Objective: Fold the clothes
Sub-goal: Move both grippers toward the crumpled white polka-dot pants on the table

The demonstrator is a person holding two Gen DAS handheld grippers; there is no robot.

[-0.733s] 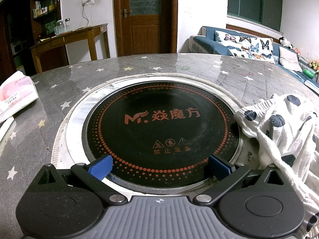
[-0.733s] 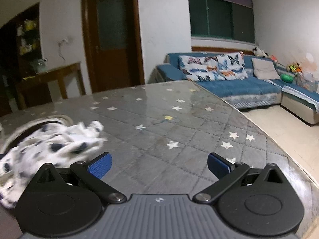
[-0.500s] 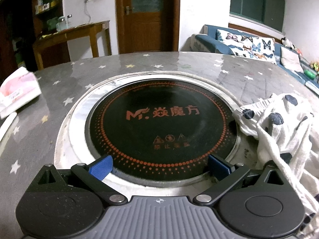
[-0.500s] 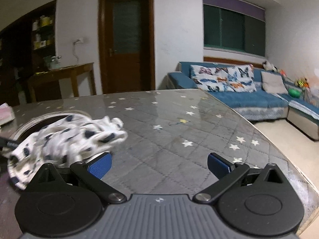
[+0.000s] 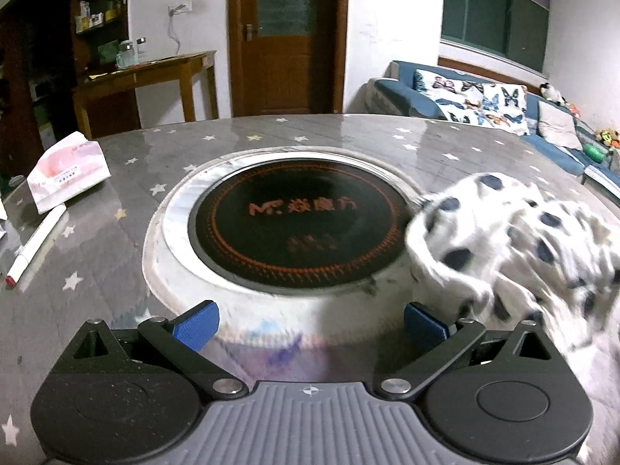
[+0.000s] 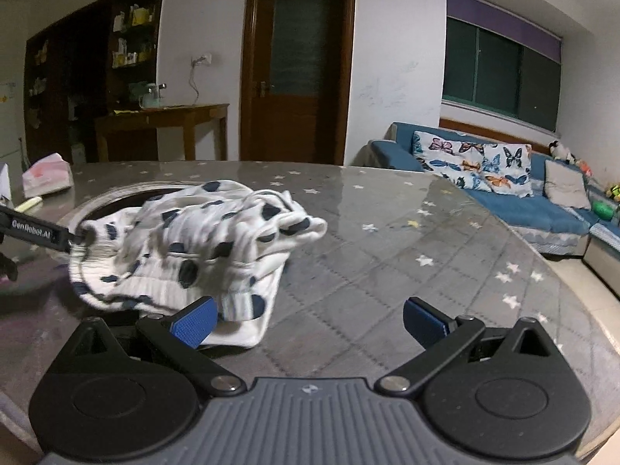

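Observation:
A crumpled white garment with dark blue dots (image 6: 193, 240) lies bunched on the grey star-patterned table (image 6: 407, 255). In the left wrist view it (image 5: 511, 248) sits at the right, beside the round black hotplate (image 5: 298, 228). My left gripper (image 5: 310, 323) is open and empty, its right fingertip close to the garment's edge. A finger of it (image 6: 35, 230) shows in the right wrist view, touching the garment's left edge. My right gripper (image 6: 308, 319) is open and empty, its left fingertip just over the garment's near edge.
A pink-and-white tissue pack (image 5: 68, 172) and a white marker (image 5: 35, 246) lie at the table's left. A wooden side table (image 5: 147, 81), a door (image 5: 286, 35) and a blue sofa (image 6: 511, 193) stand beyond the table.
Both grippers have pulled back and risen, so more of the table shows. The right gripper has swung left toward the garment. The garment looks blurred from motion.

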